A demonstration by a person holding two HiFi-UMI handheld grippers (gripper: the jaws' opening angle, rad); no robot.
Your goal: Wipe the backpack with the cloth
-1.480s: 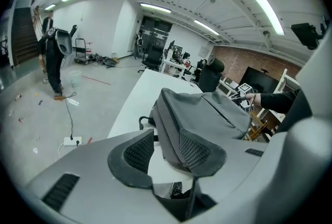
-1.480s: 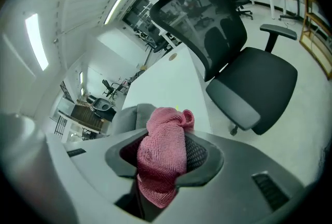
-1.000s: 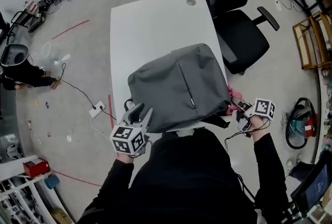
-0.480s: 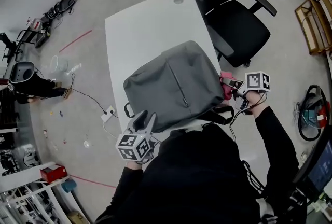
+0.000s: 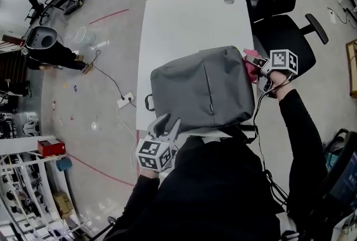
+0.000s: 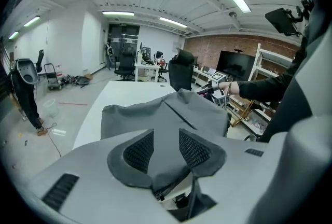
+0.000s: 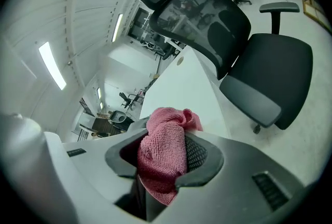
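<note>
Left gripper sits at the backpack's 7 o'clock corner, jaws apart, nothing between them. Table is bare white from the backpack's 12 o'clock to the far edge. The backpack is grey woven fabric, a rounded rectangle. Right gripper has slid from its 4 o'clock corner to 2 o'clock, jaws clamped on the cloth, pink, nubby, bunched. Chair crowds that edge.

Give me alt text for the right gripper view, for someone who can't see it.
The right gripper is shut on a bunched pink cloth, held between its jaws. Beyond it are a white table and a black office chair.
</note>
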